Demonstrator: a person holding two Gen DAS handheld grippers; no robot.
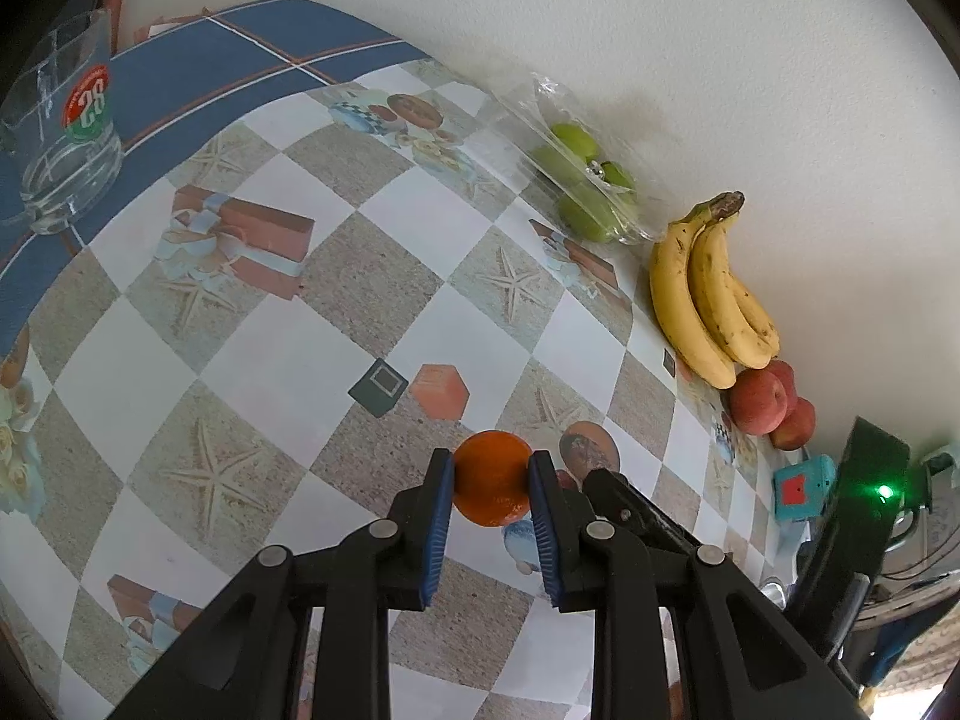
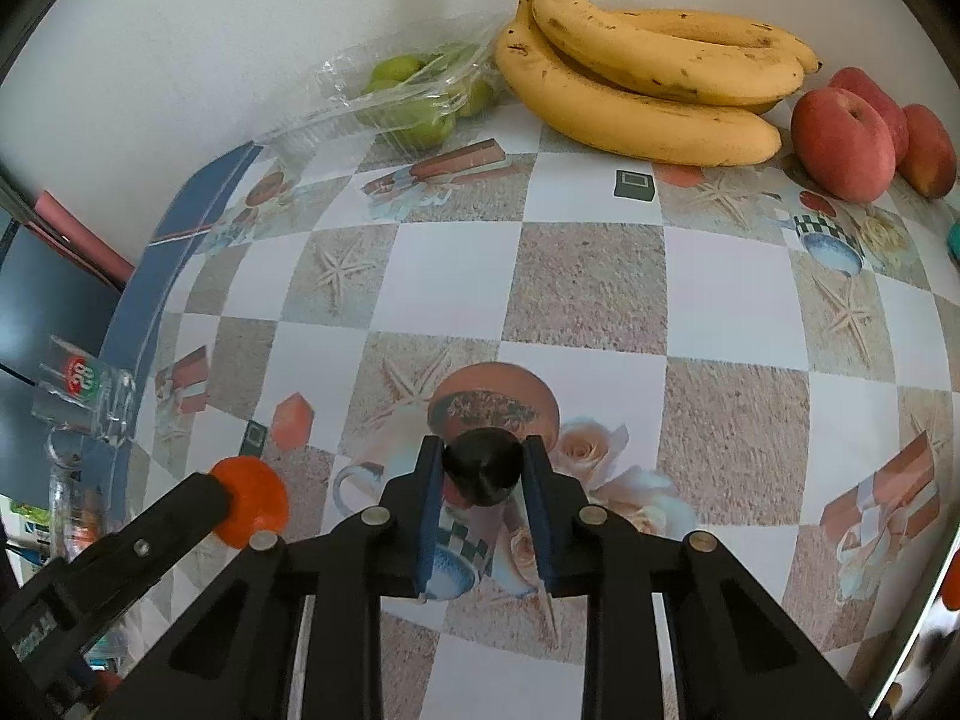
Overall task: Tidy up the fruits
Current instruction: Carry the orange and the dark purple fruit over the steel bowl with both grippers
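- Two grippers are in play, and I see each one clamped on a piece of fruit above the checkered tablecloth [image 1: 288, 360].
- My left gripper [image 1: 491, 483] has its blue pads [image 1: 441, 531] pressed against both sides of an orange [image 1: 492, 480], which sits right at the fingertips.
- My right gripper [image 2: 482, 468] has its fingers squeezed onto a dark, almost black round fruit [image 2: 482, 468]; I cannot tell what kind it is.
- From the right wrist view, the orange shows at the near left, in the other gripper's jaws, close beside the dark fruit.
- Bananas [image 1: 708, 294] lie in a bunch at the far edge of the table, against the white wall [image 1: 600, 30].
- Three red peaches [image 2: 843, 144] rest just right of the bananas, the nearest one touching or almost touching them.
- Green fruits in a clear plastic bag [image 2: 408, 102] lie left of the bananas, also by the wall.
- One drinking glass [image 1: 66, 120] with a red and green number label stands upright at the far left, on the blue border of the cloth.
- One small turquoise box [image 1: 804, 486] sits near the right edge, beyond the peaches in the left wrist view.
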